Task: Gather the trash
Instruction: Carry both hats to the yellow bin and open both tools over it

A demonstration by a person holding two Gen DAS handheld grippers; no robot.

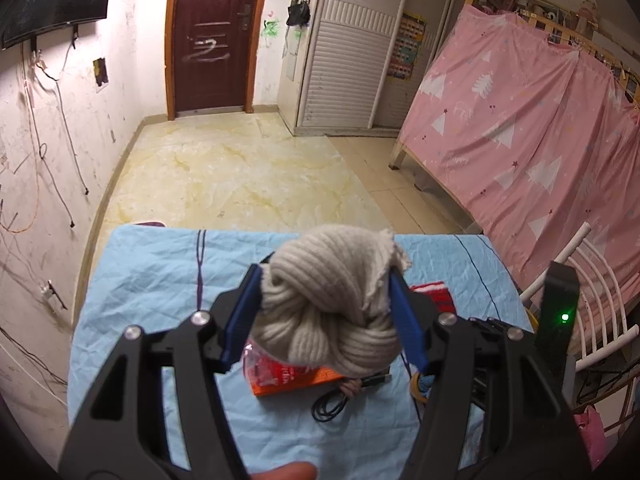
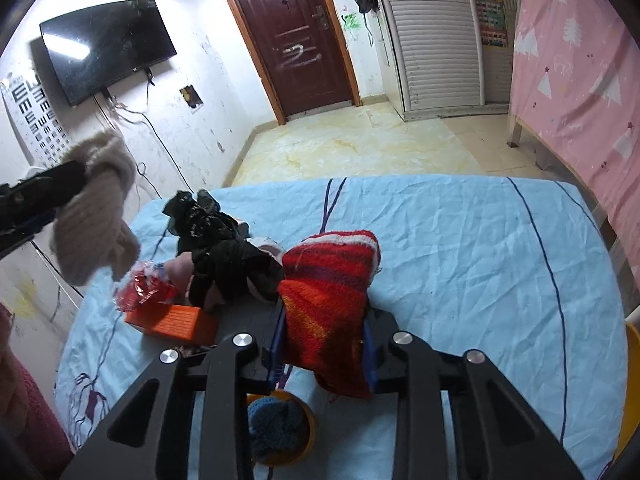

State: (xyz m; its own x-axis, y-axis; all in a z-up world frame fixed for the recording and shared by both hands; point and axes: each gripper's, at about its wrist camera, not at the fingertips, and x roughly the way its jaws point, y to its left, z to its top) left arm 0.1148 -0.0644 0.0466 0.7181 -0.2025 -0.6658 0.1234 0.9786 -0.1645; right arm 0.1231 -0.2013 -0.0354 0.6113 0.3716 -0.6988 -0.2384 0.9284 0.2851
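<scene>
Two claws are loaded: the left claw (image 1: 326, 308) grips a beige knit (image 1: 332, 300) mid-frame, the right claw (image 2: 326, 344) pinches a red knit (image 2: 328, 300) lying lower-centre on the desk (image 2: 460, 248). Next, likely lift it toward the yellow bowl (image 2: 310, 428).

We record a lived-in home bedroom. Entries: dark red panelled entry door (image 2: 296, 36); black flat-screen television (image 2: 106, 46) mounted on a scuffed white wall; white louvred wardrobe (image 2: 436, 32); wooden bed frame curtained in pink tree-print fabric (image 1: 516, 128); yellow marbled floor tiles (image 1: 232, 176); worktop under a creased light-blue sheet (image 2: 460, 248).
</scene>
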